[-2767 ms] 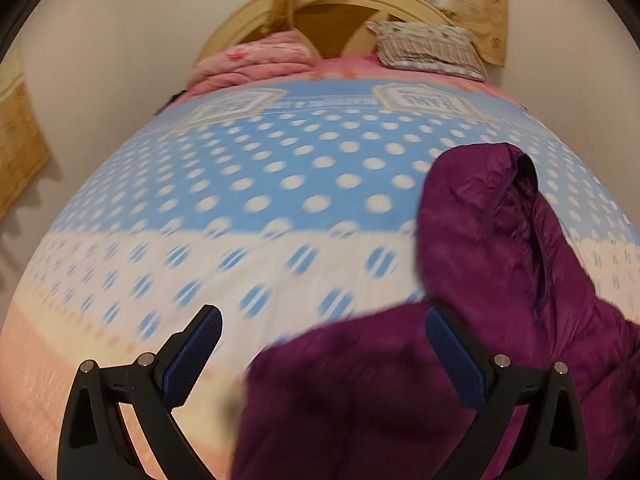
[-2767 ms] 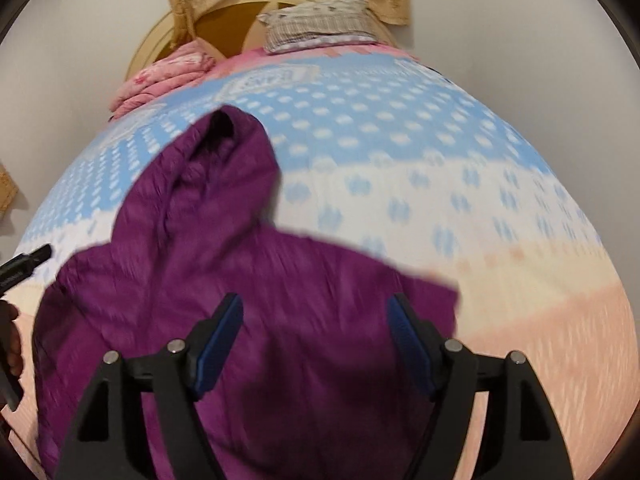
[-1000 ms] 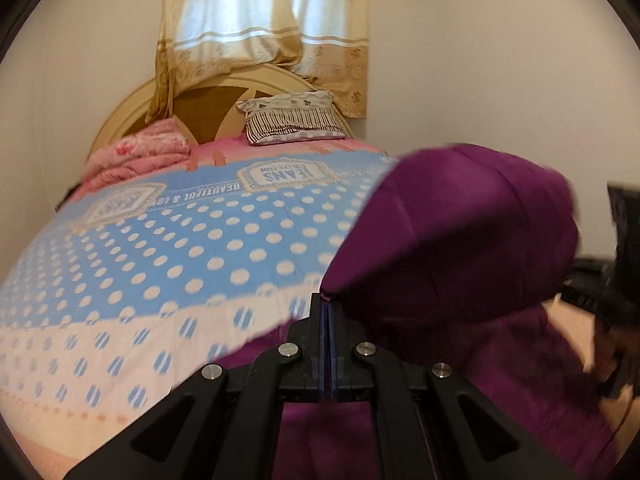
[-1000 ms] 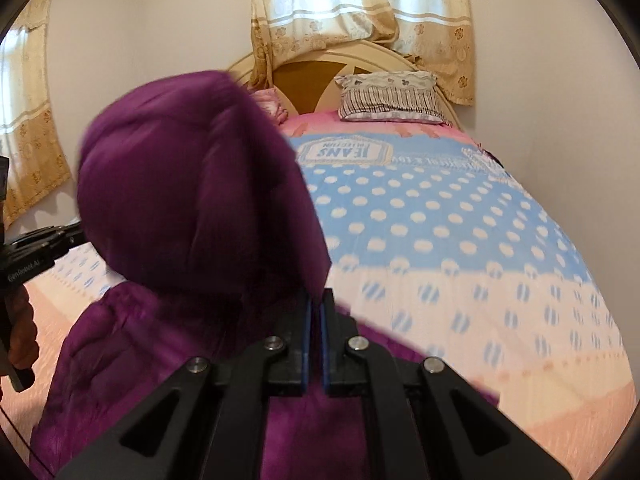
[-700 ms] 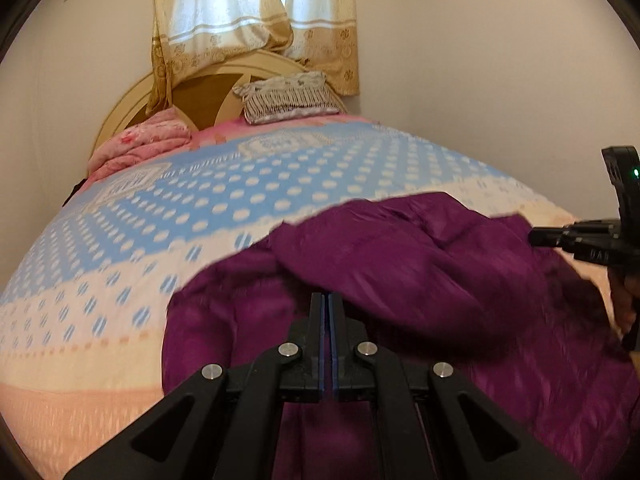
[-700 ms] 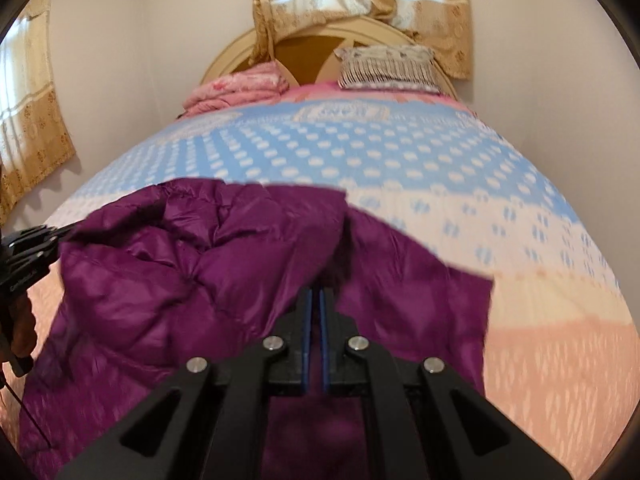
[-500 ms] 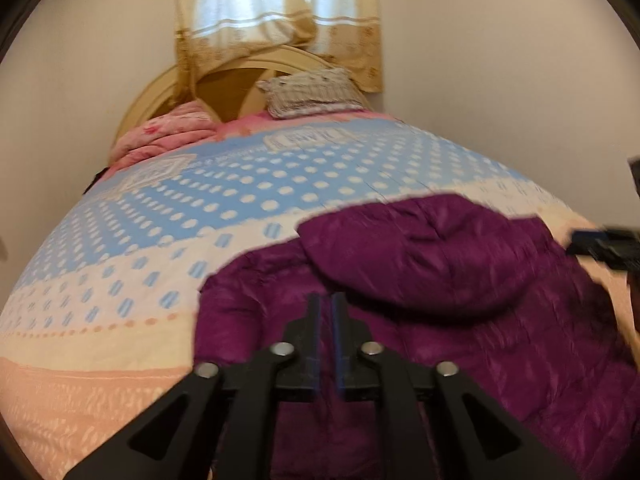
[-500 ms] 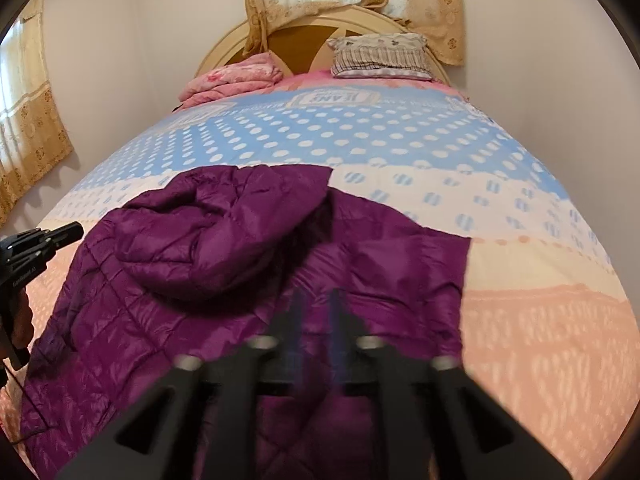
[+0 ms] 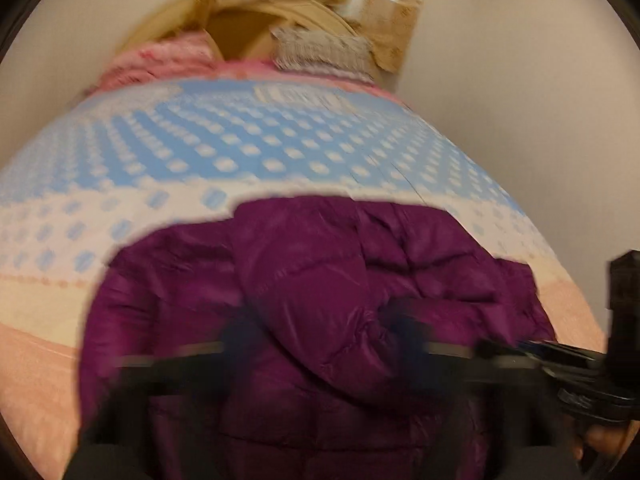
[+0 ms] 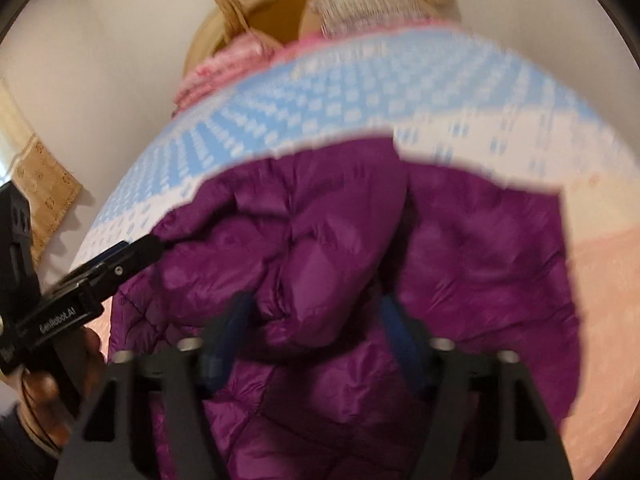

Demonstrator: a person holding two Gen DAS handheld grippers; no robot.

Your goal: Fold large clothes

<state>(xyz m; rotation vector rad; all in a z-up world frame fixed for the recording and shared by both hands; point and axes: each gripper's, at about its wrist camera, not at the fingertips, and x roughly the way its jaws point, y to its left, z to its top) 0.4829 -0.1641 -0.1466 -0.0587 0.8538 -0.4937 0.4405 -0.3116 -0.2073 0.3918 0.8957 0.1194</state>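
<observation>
A purple quilted jacket (image 9: pixel 320 272) (image 10: pixel 320 240) lies spread on the near end of the bed, its hood folded down over its body. My left gripper (image 9: pixel 320 328) is smeared by motion just above the hood. Its fingers stand apart and are closing, with the hood's bulge showing between them and no pad pressing it. My right gripper (image 10: pixel 314 320) hovers over the same bulge with its blue pads wide apart, also closing. In the right wrist view the left gripper (image 10: pixel 158 242) comes in from the left, its tip at the jacket's edge. The right gripper (image 9: pixel 488 346) enters the left wrist view from the right.
The bed (image 9: pixel 240 140) has a blue dotted cover that turns peach at the near end. A striped pillow (image 9: pixel 320 50) and a folded pink blanket (image 9: pixel 168 60) lie by the rounded headboard. Walls run close along both sides. A person's hand (image 10: pixel 44 396) holds the left gripper.
A second ago both grippers were shut on the raised hood. The hood has come down onto the jacket, both sets of jaws have let go and spread, and both grippers have sunk closer to it.
</observation>
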